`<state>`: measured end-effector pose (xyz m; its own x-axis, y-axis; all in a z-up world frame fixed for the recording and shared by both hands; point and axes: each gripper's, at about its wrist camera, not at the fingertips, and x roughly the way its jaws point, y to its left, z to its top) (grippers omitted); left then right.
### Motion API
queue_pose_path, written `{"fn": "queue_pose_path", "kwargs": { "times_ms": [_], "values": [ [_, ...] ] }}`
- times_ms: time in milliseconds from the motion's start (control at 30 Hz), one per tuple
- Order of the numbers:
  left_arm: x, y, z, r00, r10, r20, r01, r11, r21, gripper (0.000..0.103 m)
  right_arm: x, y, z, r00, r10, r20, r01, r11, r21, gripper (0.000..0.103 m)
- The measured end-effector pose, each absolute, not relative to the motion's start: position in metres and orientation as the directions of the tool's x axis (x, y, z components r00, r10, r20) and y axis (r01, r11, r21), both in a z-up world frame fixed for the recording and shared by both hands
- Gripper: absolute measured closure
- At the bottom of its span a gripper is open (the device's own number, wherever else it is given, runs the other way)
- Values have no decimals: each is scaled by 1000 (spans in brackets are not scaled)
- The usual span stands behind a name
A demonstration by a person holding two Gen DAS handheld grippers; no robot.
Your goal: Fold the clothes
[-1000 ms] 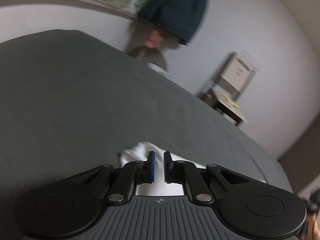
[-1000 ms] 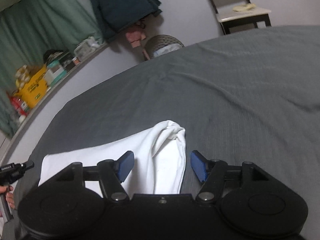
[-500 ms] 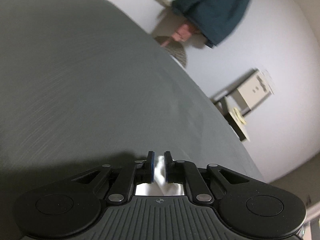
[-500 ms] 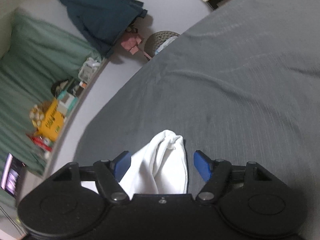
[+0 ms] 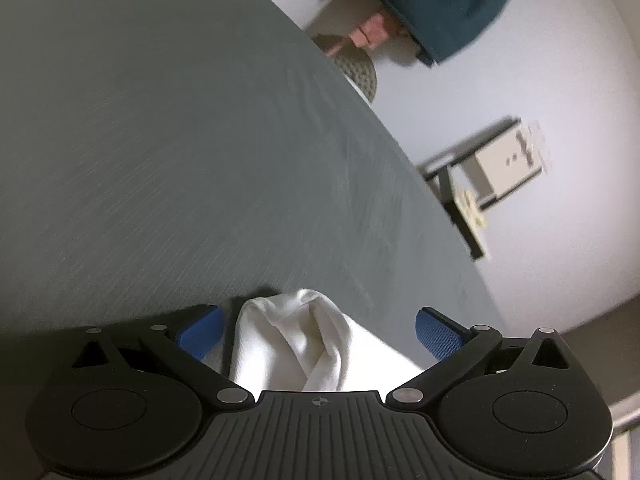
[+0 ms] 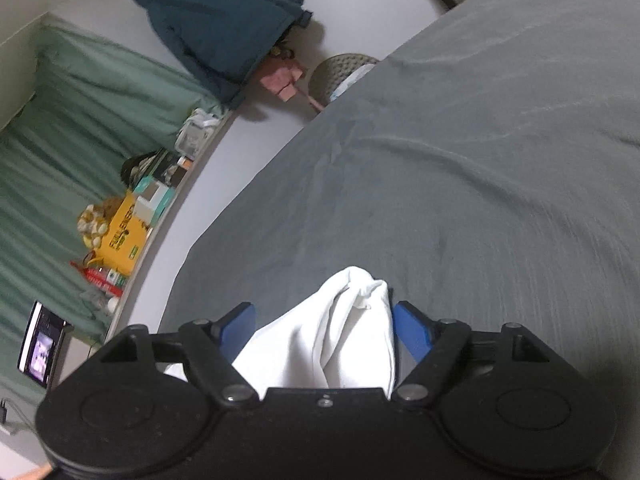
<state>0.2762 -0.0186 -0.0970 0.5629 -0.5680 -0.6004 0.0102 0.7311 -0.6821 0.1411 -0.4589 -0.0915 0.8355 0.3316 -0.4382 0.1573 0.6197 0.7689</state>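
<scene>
A white garment [image 5: 304, 340] lies bunched on the grey bedsheet [image 5: 160, 160]. In the left wrist view my left gripper [image 5: 320, 330] is open, its blue pads wide apart on either side of a bunched end of the cloth. In the right wrist view my right gripper [image 6: 326, 326] is open too, with another bunched end of the white garment [image 6: 340, 344] lying between its blue pads. Neither gripper pinches the cloth. The rest of the garment is hidden under the gripper bodies.
A dark blue jacket [image 6: 216, 36] hangs on the wall. A woven basket [image 6: 344, 72] stands by the bed edge. A shelf with boxes [image 6: 124, 220] runs along the green curtain. A small side table [image 5: 472, 216] stands beyond the bed.
My left gripper was shut on the white cloth and has opened wide, letting it go. The right gripper has stayed open. Both views have tilted.
</scene>
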Motion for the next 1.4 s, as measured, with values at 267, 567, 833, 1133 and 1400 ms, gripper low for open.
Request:
{"fn": "queue_pose_path", "kwargs": {
  "times_ms": [267, 567, 833, 1133, 1400],
  "values": [
    [305, -39, -77, 555, -485, -676, 111, 848, -518, 51, 153, -453, -86, 813, 368, -451, 105, 671, 734, 33],
    [318, -32, -69, 501, -561, -659, 196, 815, -545, 69, 150, -458, -84, 801, 409, -437, 87, 644, 760, 41],
    [317, -18, -79, 415, -714, -565, 237, 684, -690, 18, 150, -455, -81, 785, 414, -461, 113, 636, 763, 40],
    [331, -52, -66, 362, -588, -723, 370, 803, -468, 19, 151, -448, -80, 806, 380, -455, 117, 650, 750, 40],
    [331, -67, -63, 376, -569, -731, 418, 808, -414, 80, 154, -438, -86, 818, 355, -453, 100, 688, 719, 69]
  ]
}}
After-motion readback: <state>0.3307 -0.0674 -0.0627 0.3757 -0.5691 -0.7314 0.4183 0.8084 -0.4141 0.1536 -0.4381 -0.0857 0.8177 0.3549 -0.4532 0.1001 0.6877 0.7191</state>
